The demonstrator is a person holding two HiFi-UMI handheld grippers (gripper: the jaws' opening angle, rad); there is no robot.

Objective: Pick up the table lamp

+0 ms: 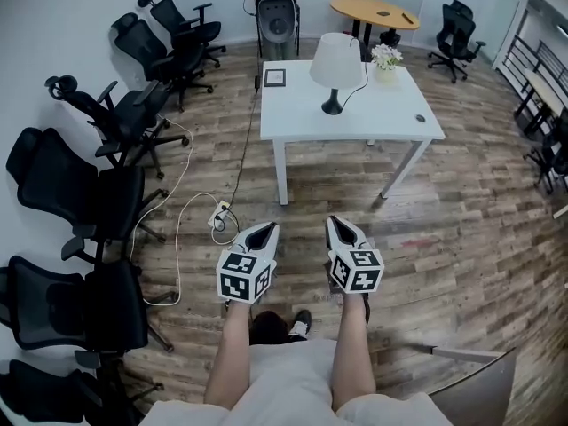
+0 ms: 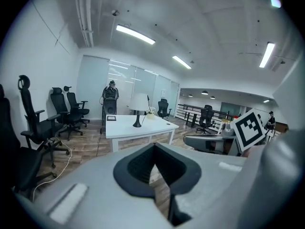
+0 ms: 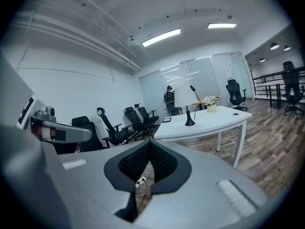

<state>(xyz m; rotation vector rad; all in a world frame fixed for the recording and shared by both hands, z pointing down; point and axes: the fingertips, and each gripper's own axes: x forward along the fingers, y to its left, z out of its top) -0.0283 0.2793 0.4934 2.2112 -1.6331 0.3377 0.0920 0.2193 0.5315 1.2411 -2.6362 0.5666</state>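
Lamp (image 1: 335, 65) stands on the white table (image 1: 302, 118). Well apart from it, the left gripper (image 1: 264, 230) and right gripper (image 1: 338, 224) are closed, holding nothing.

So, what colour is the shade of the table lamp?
White. The lamp shade shows best in the head view.

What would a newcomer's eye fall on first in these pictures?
A white table stands mid-room with a white-shaded lamp on it. Nearer, the left gripper and the right gripper point towards it, shut and empty. Black office chairs line the left wall.
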